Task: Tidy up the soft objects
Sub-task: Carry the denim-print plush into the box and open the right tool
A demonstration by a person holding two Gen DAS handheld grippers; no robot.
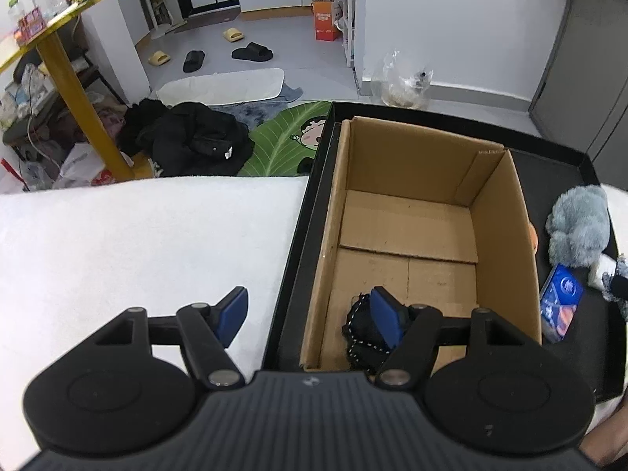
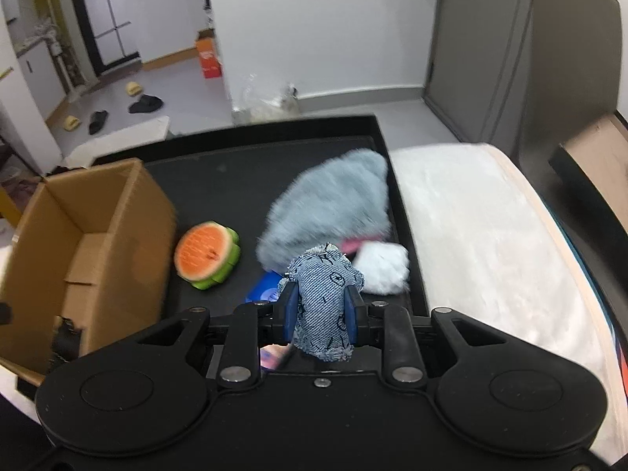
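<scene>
An open cardboard box (image 1: 412,227) stands in a black tray (image 1: 298,243); it also shows at the left of the right wrist view (image 2: 98,212). A black corded soft item (image 1: 361,325) lies on the box floor at its near end. My left gripper (image 1: 310,318) is open, its right finger over that item, its left finger over the white cloth. My right gripper (image 2: 320,310) is shut on a denim fabric piece (image 2: 324,298), held above the tray (image 2: 219,180). A grey plush toy (image 2: 333,208) (image 1: 581,227), a white soft piece (image 2: 382,269) and a watermelon-slice toy (image 2: 206,255) lie on the tray.
A blue packet (image 1: 561,302) lies on the tray beside the box, partly hidden under my right gripper (image 2: 267,288). White cloth (image 1: 137,243) covers the surface left of the tray and right of it (image 2: 479,227). Clothes, slippers and a yellow table stand on the floor beyond.
</scene>
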